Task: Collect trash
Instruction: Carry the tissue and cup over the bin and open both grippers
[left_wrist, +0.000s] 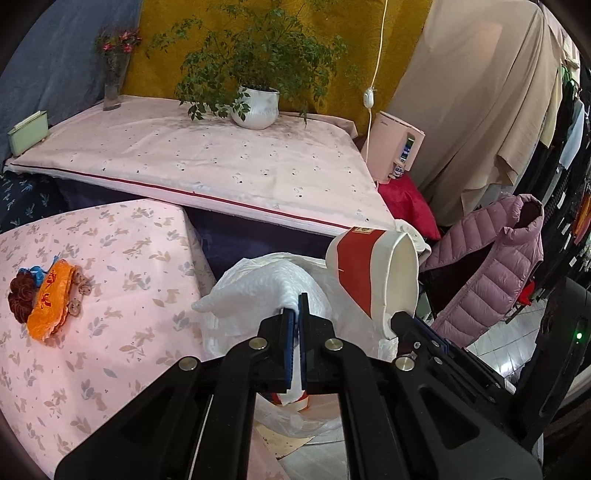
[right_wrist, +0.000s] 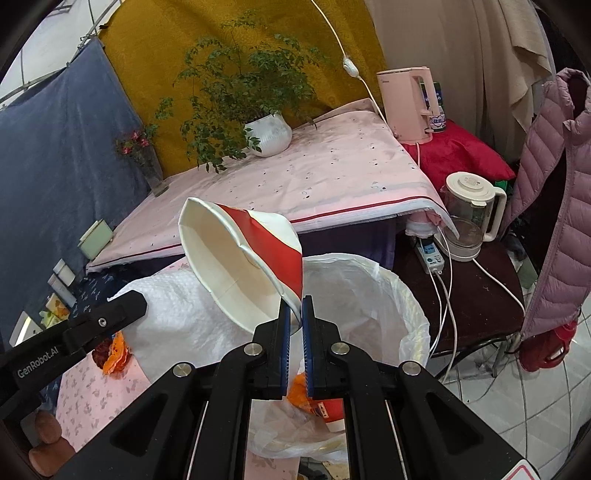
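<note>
While the cup is held over the bag, the release hinges on one relation, set out below.

Landmark: the white trash bag (right_wrist: 373, 295), its mouth held open beside the pink floral table (left_wrist: 92, 295).
Left gripper (left_wrist: 297, 306): closed on the bag's near rim, which is pinched between the blue pads.
Right gripper (right_wrist: 294, 310): clamped on the rim of the red-and-white paper cup (right_wrist: 240, 266).
Cup position: above the bag's mouth, not yet inside it.
Cup axis: tilted, base pointing up and away, open end facing back toward the left gripper.
Nearer arm: the right, which alone carries the cup.
Bag contents: an orange wrapper (right_wrist: 295, 393) and another cup are seen low inside.
Judgement: a drop straight down is called for.
</note>
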